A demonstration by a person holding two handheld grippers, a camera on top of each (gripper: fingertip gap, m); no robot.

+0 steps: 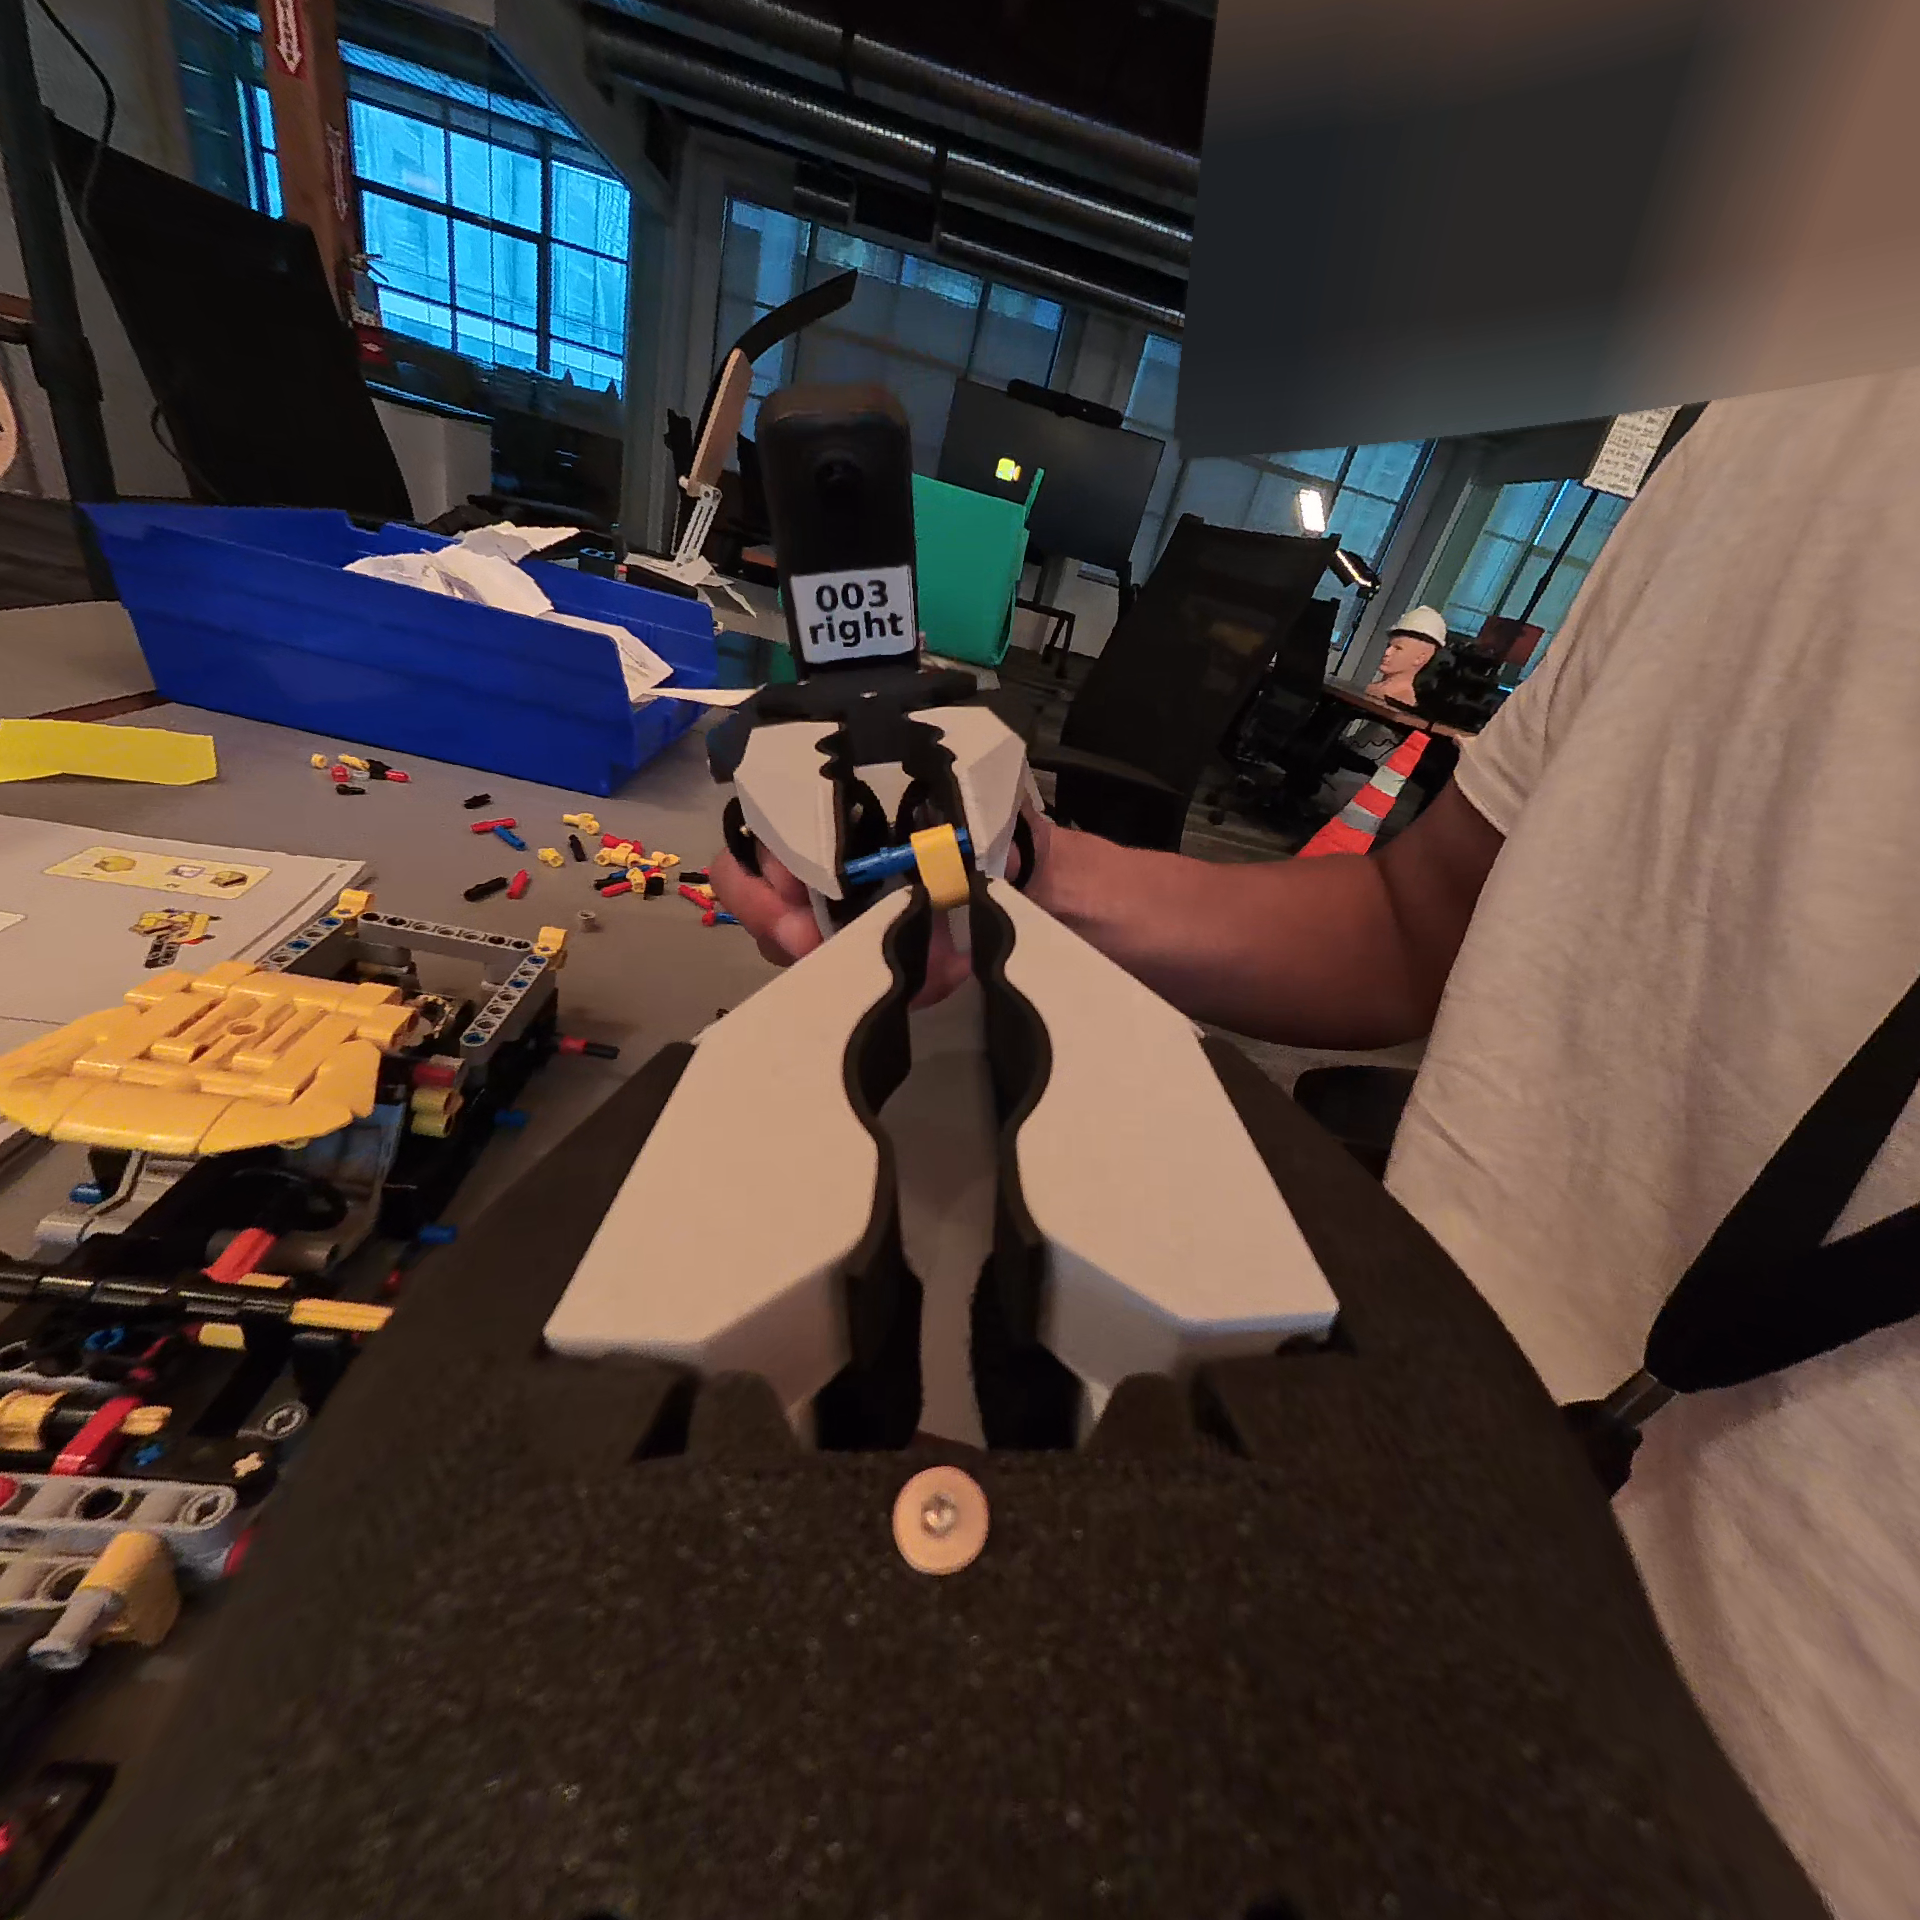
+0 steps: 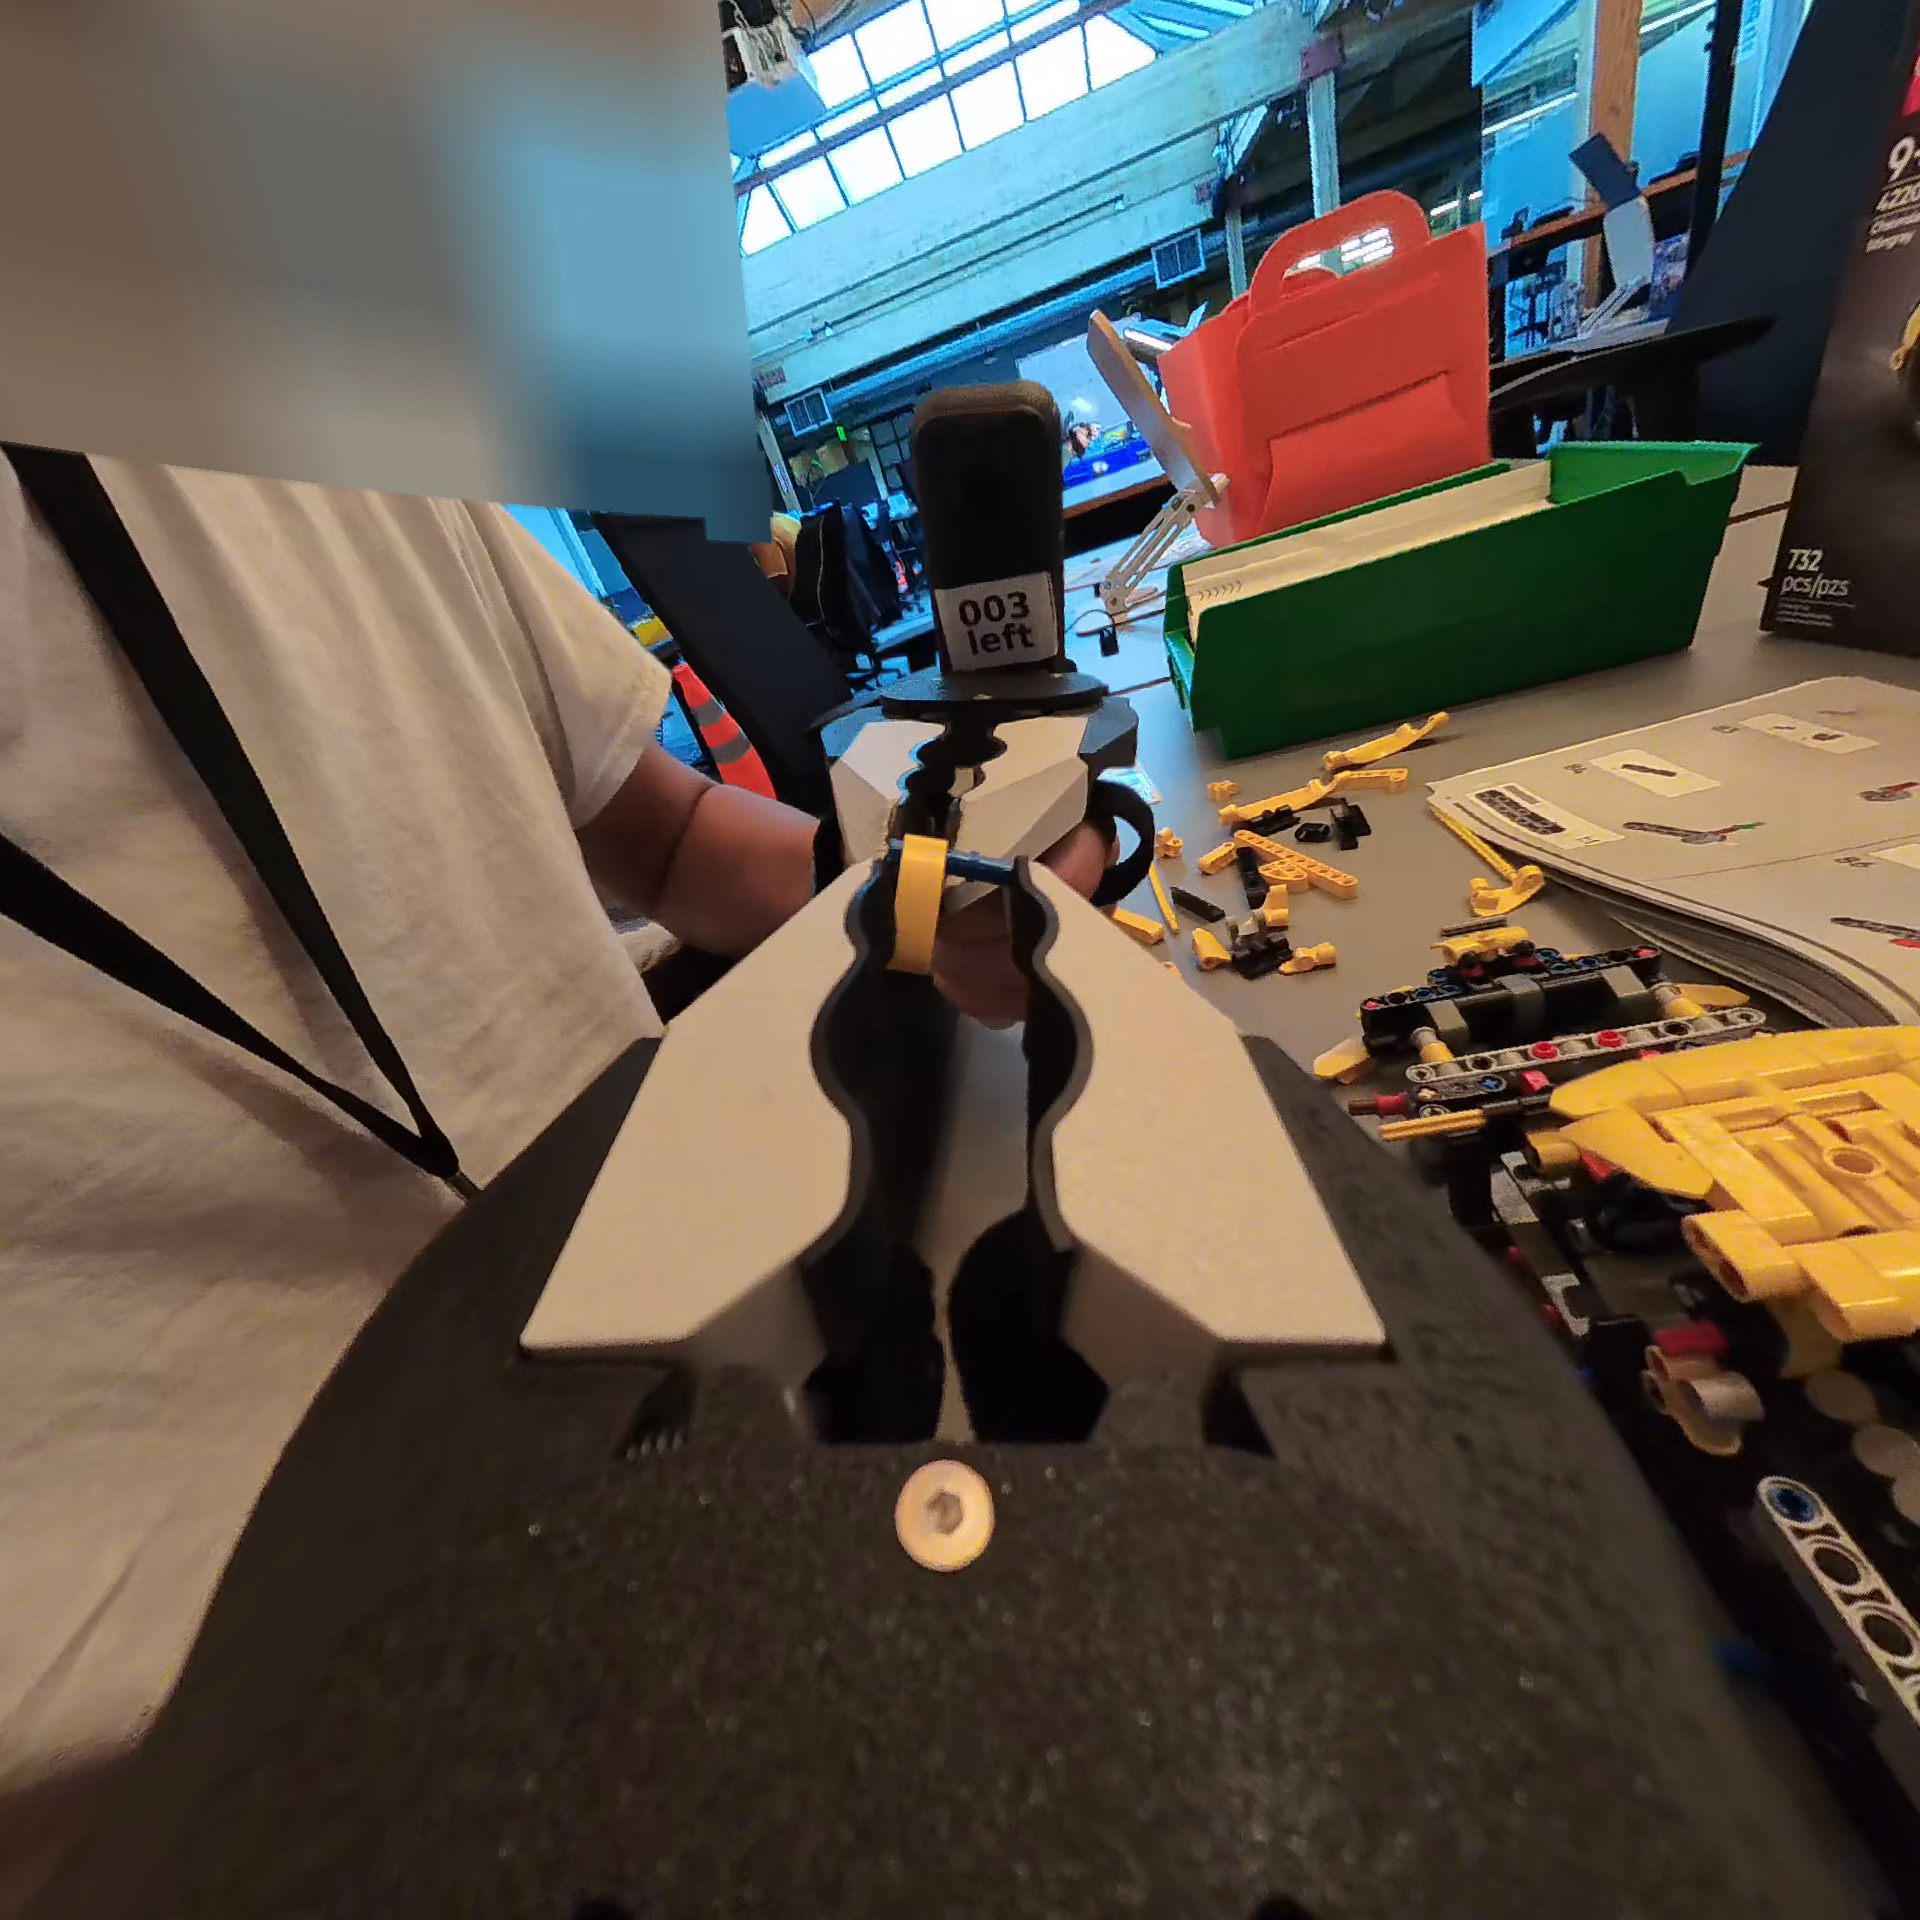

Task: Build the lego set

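Note:
Both grippers meet tip to tip in the air in front of a person in a white shirt. My left gripper (image 1: 943,906) is shut on a yellow connector (image 1: 940,864) at its tips. A blue pin (image 1: 881,864) sticks out of the connector sideways. My right gripper (image 2: 956,881) is closed across the blue pin (image 2: 987,864) and the yellow connector (image 2: 918,904), end to end between its fingers. Each gripper shows in the other's view: the right one (image 1: 902,831), the left one (image 2: 925,816). The part-built yellow and black car (image 1: 208,1049) (image 2: 1745,1153) lies on the table.
The instruction booklet (image 1: 156,883) (image 2: 1714,810) lies open behind the car. Loose small pieces (image 1: 623,862) (image 2: 1278,862) are scattered on the grey table. A blue bin (image 1: 364,644), a green bin (image 2: 1455,623), a red bag (image 2: 1340,384) and the set's box (image 2: 1860,416) stand at the back. My left and right fingertips are right by each other.

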